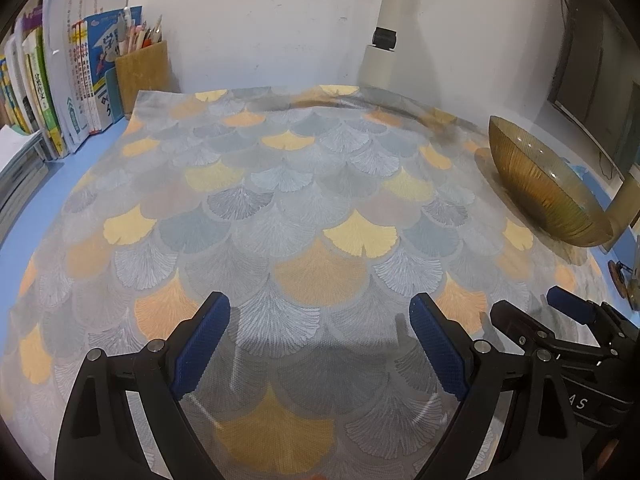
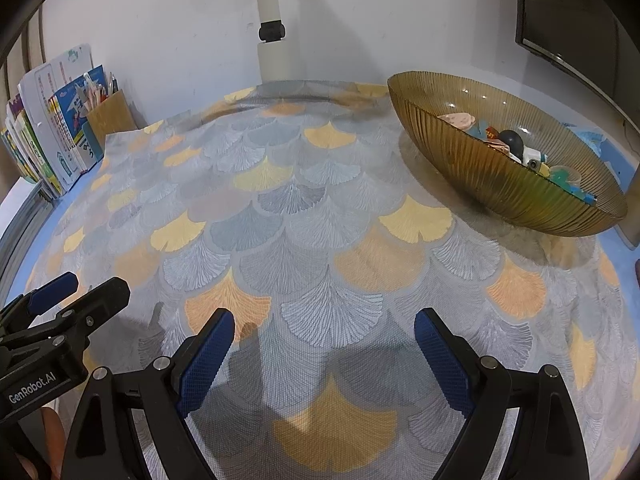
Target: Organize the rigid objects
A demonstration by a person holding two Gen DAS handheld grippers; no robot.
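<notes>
Both claws parked side by side over the cloth (image 2: 320,240); my left gripper (image 1: 320,344) and right gripper (image 2: 324,356) gape wide, holding nothing; small toys (image 2: 516,144) already heaped in the amber bowl (image 2: 460,160) at two o'clock, likely the collecting spot; cloth bare.

The bowl (image 2: 508,160) sits on the cloth (image 2: 312,240) ahead and right of the jaws, with small toys (image 2: 516,146) in it, and books (image 2: 56,132) stand far left.
</notes>
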